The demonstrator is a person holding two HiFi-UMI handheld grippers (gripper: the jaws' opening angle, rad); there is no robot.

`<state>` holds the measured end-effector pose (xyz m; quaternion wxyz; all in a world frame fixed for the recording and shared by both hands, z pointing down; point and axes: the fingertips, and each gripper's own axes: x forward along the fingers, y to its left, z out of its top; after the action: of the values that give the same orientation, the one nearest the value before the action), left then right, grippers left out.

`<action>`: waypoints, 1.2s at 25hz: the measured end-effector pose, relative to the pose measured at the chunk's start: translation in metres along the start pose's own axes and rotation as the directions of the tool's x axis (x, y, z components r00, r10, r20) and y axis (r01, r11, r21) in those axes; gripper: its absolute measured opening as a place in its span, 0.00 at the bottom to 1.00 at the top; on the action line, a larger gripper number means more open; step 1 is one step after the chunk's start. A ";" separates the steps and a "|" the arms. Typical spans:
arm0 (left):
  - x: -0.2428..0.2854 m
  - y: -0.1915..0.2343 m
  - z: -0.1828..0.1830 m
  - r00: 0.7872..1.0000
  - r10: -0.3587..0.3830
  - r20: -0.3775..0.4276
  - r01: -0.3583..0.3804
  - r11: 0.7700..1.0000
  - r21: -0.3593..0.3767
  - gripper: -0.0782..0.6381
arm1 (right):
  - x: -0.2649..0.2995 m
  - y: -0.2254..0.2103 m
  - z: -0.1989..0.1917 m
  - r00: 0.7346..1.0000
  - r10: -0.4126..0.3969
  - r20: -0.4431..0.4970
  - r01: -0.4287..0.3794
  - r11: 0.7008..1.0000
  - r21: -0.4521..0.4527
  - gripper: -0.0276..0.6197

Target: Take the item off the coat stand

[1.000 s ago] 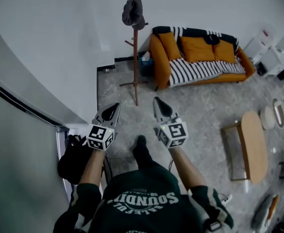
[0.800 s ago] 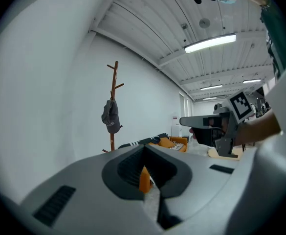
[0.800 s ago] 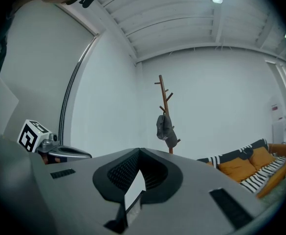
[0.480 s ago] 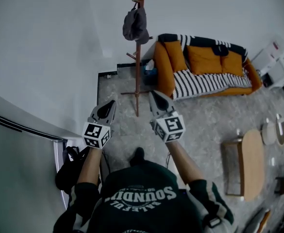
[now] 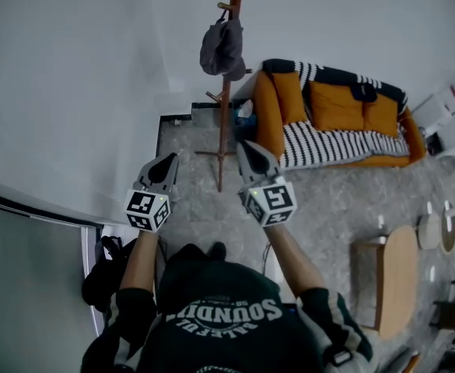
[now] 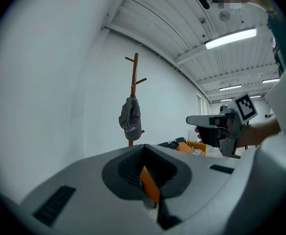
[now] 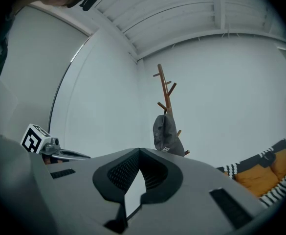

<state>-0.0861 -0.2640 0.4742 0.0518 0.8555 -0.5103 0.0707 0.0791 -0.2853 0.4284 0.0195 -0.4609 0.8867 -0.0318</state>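
You've stepped closer to the coat stand. The grey cap hangs on an upper peg, well ahead. Left gripper and right gripper: jaws pressed together, empty.

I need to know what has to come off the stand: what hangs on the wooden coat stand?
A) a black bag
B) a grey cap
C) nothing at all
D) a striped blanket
B: a grey cap hangs from a peg high on the coat stand, while the striped blanket lies on the orange sofa.
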 end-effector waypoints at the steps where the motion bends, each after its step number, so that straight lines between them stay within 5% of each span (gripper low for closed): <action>1: 0.004 0.003 0.001 1.000 0.002 -0.001 -0.002 1.000 -0.001 0.11 | 0.001 -0.004 -0.001 1.000 -0.002 -0.001 0.002 1.000 -0.002 0.04; 23: 0.093 0.046 0.021 0.994 -0.108 0.009 0.108 0.994 0.015 0.11 | 0.078 -0.035 0.008 0.999 -0.041 -0.028 0.040 0.998 -0.052 0.05; 30: 0.116 0.070 0.026 0.991 -0.135 0.013 0.135 0.991 0.013 0.11 | 0.115 -0.035 0.009 1.000 -0.020 0.006 0.020 0.999 -0.038 0.17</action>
<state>-0.0913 -0.4021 0.4703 0.0479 0.8888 -0.4513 0.0643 0.0421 -0.4003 0.4216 0.0130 -0.4702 0.8823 -0.0137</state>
